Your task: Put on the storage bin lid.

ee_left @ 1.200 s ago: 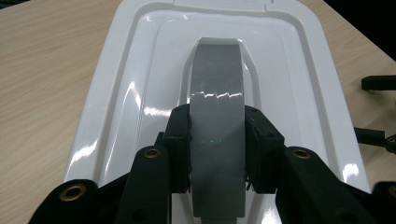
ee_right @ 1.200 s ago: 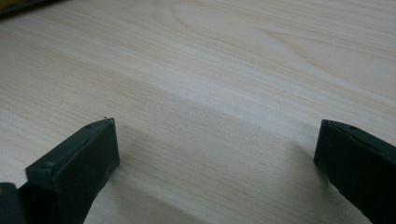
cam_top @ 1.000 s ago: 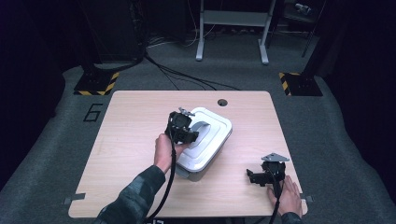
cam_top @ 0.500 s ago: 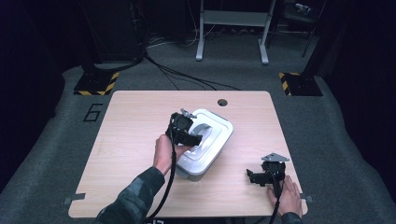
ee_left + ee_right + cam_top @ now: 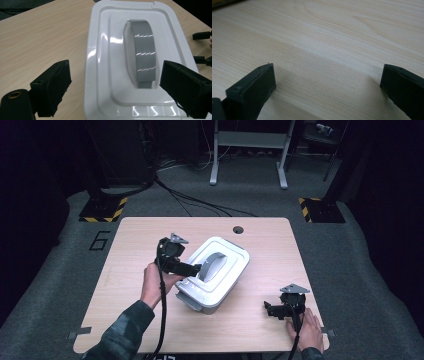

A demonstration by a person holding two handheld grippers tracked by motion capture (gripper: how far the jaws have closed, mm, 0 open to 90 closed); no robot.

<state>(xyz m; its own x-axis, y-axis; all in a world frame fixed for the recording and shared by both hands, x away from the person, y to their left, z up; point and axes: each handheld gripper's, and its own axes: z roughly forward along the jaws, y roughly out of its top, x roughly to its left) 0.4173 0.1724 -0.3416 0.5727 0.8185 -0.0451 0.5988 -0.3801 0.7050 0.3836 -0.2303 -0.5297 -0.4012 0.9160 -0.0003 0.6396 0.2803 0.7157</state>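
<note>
A white lidded container [image 5: 215, 270] sits aslant at the middle of the wooden table [image 5: 140, 240], its grey handle [image 5: 212, 266] lying flat in a recess of the lid. My left gripper [image 5: 196, 268] is at its left side, pointing across the lid. Its jaws have just been opening and now stand wide, with nothing pressed between them. In the left gripper view the lid [image 5: 105, 50] and the handle [image 5: 145, 50] lie beyond the open left gripper [image 5: 116, 75]. My right gripper [image 5: 270, 310] rests open at the table's front right, over bare wood [image 5: 324, 37].
A round cable hole [image 5: 238, 229] is near the table's far edge. The left gripper's black cable [image 5: 161, 320] trails down over the forearm. Beyond the table are grey carpet, floor cables and a metal stand [image 5: 247, 150].
My left gripper has drawn back to the left off the container's lid and its jaws have opened wide. The container and the right gripper have stayed put.
</note>
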